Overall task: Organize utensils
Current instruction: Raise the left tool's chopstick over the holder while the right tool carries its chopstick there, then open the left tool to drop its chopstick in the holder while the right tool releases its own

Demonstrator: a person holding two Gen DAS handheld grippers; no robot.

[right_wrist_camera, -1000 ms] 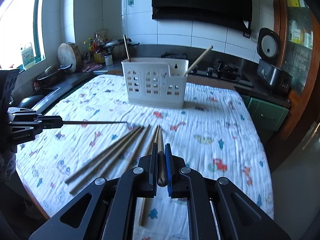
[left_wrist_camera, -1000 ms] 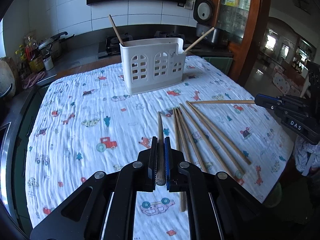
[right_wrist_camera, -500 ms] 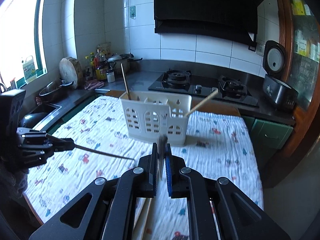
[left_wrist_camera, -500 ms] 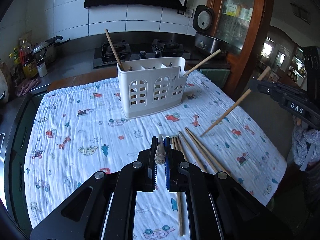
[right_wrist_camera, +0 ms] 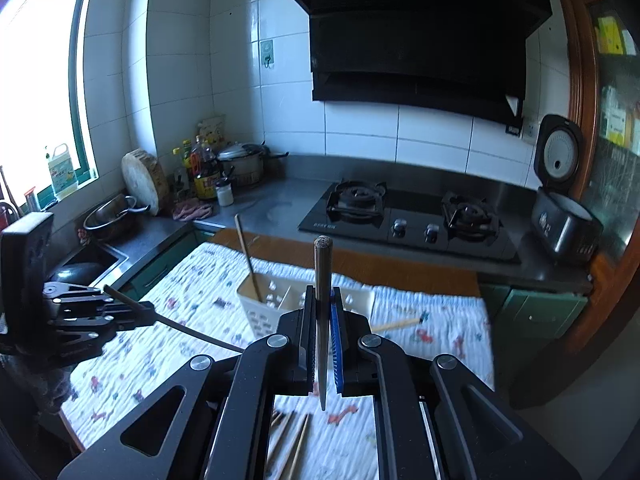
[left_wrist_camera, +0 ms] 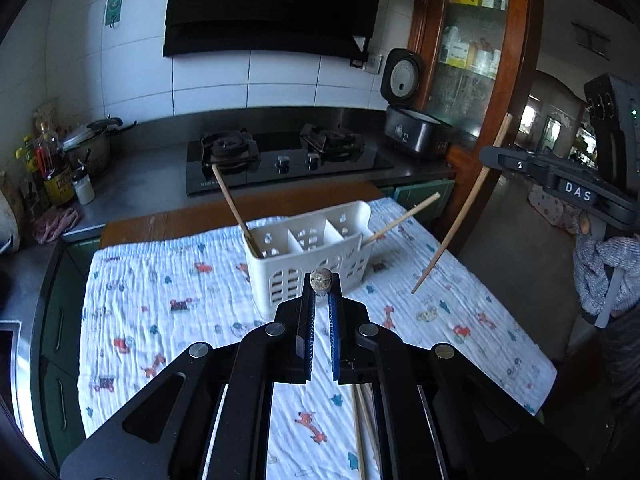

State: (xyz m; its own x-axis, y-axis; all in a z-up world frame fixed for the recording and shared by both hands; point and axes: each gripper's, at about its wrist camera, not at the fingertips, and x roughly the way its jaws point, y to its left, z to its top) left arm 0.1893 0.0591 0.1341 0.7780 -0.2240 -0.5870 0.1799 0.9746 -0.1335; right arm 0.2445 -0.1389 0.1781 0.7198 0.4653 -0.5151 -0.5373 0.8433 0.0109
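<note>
A white three-compartment caddy [left_wrist_camera: 308,276] stands on the patterned cloth [left_wrist_camera: 160,300], with one chopstick [left_wrist_camera: 234,208] leaning in its left end and another [left_wrist_camera: 404,220] at its right end. My left gripper [left_wrist_camera: 321,292] is shut on a chopstick [left_wrist_camera: 321,279] seen end-on, above and in front of the caddy. My right gripper [right_wrist_camera: 322,300] is shut on a chopstick [right_wrist_camera: 323,272] held nearly upright, thin tip down. Each view shows the other gripper: the right one [left_wrist_camera: 494,156] with its slanting chopstick [left_wrist_camera: 460,216], the left one [right_wrist_camera: 136,314] with its dark chopstick [right_wrist_camera: 192,332]. Several loose chopsticks [right_wrist_camera: 288,440] lie on the cloth below.
Behind the table runs a steel counter with a gas hob [left_wrist_camera: 288,160], a rice cooker [left_wrist_camera: 412,128], a pot [right_wrist_camera: 240,168] and bottles [right_wrist_camera: 204,172]. A sink [right_wrist_camera: 100,256] lies at the left, a wooden cabinet [left_wrist_camera: 480,60] at the right. The table's right edge drops to the floor.
Both grippers have risen from the cloth, each lifting its chopstick. The right chopstick swung from lying level to steeply upright. The caddy now shows from above.
</note>
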